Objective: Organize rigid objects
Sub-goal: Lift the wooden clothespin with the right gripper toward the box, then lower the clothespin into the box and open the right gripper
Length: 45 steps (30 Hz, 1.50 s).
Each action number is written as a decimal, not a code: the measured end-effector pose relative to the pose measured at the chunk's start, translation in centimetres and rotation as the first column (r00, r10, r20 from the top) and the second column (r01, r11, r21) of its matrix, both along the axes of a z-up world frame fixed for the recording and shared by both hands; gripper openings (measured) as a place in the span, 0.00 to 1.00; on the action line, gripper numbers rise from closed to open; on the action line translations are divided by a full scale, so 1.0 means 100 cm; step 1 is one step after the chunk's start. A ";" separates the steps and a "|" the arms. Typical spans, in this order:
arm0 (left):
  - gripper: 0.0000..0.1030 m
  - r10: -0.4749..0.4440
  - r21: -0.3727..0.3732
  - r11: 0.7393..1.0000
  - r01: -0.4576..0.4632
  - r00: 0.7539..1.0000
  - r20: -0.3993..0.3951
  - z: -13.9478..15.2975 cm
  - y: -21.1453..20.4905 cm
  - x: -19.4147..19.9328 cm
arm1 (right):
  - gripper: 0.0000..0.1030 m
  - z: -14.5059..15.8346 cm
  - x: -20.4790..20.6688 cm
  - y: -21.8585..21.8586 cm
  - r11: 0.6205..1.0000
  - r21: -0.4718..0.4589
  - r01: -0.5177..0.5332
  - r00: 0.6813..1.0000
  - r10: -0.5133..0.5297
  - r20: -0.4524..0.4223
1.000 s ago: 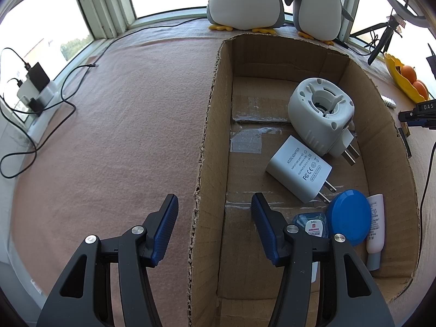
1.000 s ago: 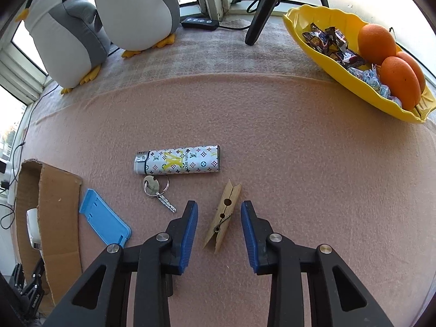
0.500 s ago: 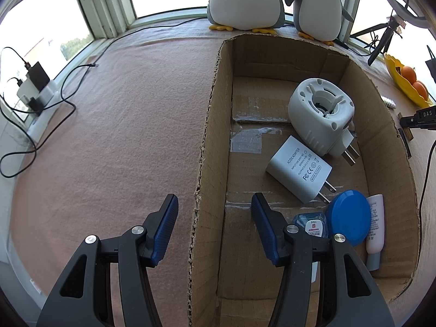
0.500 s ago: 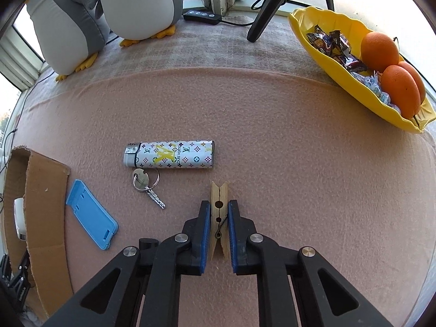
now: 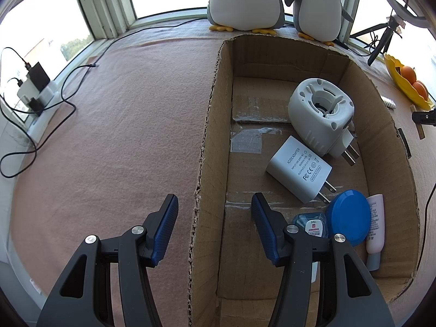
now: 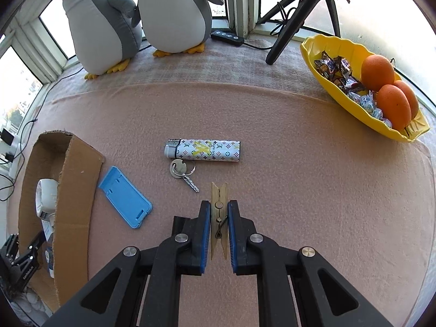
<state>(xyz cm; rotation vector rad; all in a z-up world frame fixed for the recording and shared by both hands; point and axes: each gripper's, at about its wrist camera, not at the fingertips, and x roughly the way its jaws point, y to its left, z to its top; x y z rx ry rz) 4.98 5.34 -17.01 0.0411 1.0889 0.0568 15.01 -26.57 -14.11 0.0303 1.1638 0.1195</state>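
Clothespin (image 6: pixel 218 212): now clamped between the right gripper (image 6: pixel 219 234) fingers, which were apart a second ago; maybe lifted off the blanket (image 6: pixel 299 190) already, hard to tell.
Left gripper (image 5: pixel 215 229): fingers held apart over the box (image 5: pixel 211 136) edge.
Next: carried to the box.

Monogram-patterned white lighter (image 6: pixel 203 151), light-blue phone stand (image 6: pixel 124 196), yellow bowl (image 6: pixel 362 114), tan clothespin (image 6: pixel 218 212)

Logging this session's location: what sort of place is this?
Probably a home window nook: plush penguins by the windows, a yellow fruit-and-candy bowl, a blanket-covered surface.
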 end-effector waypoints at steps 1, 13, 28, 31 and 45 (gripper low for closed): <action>0.54 0.000 0.000 1.000 0.000 1.000 0.000 0.000 0.000 0.000 | 0.11 0.005 -0.003 0.005 1.000 0.002 -0.014 1.000 0.014 0.010; 0.54 0.000 -0.001 1.000 0.000 1.000 0.001 0.000 0.000 0.000 | 0.11 0.044 -0.039 0.076 0.978 -0.001 -0.211 0.972 0.210 0.103; 0.54 0.001 -0.003 1.000 -0.001 1.000 0.003 0.001 0.000 0.000 | 0.11 0.049 -0.073 0.151 0.918 0.025 -0.396 0.914 0.392 0.105; 0.54 0.002 -0.005 1.000 -0.002 1.000 0.004 0.001 0.000 0.000 | 0.11 0.043 -0.076 0.166 0.906 0.025 -0.422 0.903 0.418 0.096; 0.54 0.003 -0.013 1.000 -0.003 1.000 0.009 0.002 0.001 0.000 | 0.11 0.016 -0.093 0.210 0.875 -0.015 -0.483 0.873 0.483 0.065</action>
